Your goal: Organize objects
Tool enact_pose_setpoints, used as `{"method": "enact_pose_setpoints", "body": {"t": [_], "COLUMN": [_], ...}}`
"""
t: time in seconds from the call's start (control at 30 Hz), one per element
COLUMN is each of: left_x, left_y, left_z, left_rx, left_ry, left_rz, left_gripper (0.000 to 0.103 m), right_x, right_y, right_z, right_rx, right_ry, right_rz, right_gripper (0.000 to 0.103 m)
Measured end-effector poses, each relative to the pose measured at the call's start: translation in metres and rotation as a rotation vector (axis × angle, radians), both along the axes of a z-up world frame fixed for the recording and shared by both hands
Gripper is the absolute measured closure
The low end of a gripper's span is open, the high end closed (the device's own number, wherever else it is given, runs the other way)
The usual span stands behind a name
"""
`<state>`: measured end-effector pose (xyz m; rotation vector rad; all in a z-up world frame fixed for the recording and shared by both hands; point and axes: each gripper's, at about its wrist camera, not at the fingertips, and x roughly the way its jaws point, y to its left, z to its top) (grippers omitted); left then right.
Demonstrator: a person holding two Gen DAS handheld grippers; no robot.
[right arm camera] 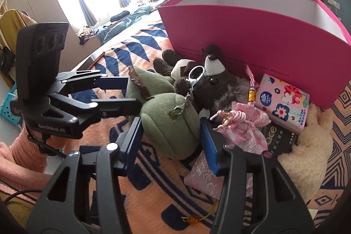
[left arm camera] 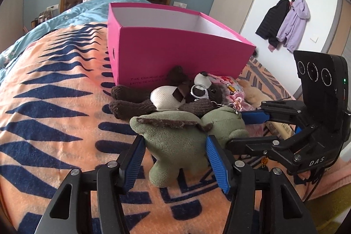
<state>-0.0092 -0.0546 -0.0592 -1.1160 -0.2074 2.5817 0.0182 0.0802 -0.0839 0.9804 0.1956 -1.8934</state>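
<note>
Left gripper (left arm camera: 174, 147): we have jaws open around the green plush toy's (left arm camera: 175, 142) body, on the bed.
Right gripper (right arm camera: 170, 137): jaws open astride its head.
Risk: the keyring (right arm camera: 196, 74) linking it to the brown plush bear (right arm camera: 210, 84) could drag that bear short of the pink box (left arm camera: 175, 52).

Box lettering (left arm camera: 149, 79) half masked by the brown plush (left arm camera: 166, 98), unreadable. Black packet (right arm camera: 278, 135) at 3 o'clock mostly buried under tissue pack (right arm camera: 283, 102) and cream plush (right arm camera: 307, 146). Nightstand clutter (left arm camera: 41, 18) at 10 o'clock too small to name.
</note>
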Motion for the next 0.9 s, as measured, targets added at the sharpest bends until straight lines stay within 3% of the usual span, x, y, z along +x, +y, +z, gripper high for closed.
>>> {"method": "enact_pose_setpoints", "body": {"t": [0.23,0.5,0.9], "left_x": [0.014,0.024,-0.011], "left_y": [0.004,0.012,0.021], "left_z": [0.018,0.063,0.116], "left_rx": [0.012,-0.002,-0.051], "left_ry": [0.045,0.159,0.288], "left_rz": [-0.005,-0.019,-0.016], "left_gripper": [0.045,0.045,0.045], "right_x": [0.007,0.010,-0.013], "right_y": [0.008,0.017,0.020], "right_z": [0.018,0.056,0.111], "right_rx": [-0.018,-0.074,-0.128], "right_ry": [0.042,0.115,0.273], "right_rz": [0.028,0.060,0.043], "right_gripper": [0.049,0.049,0.049]}}
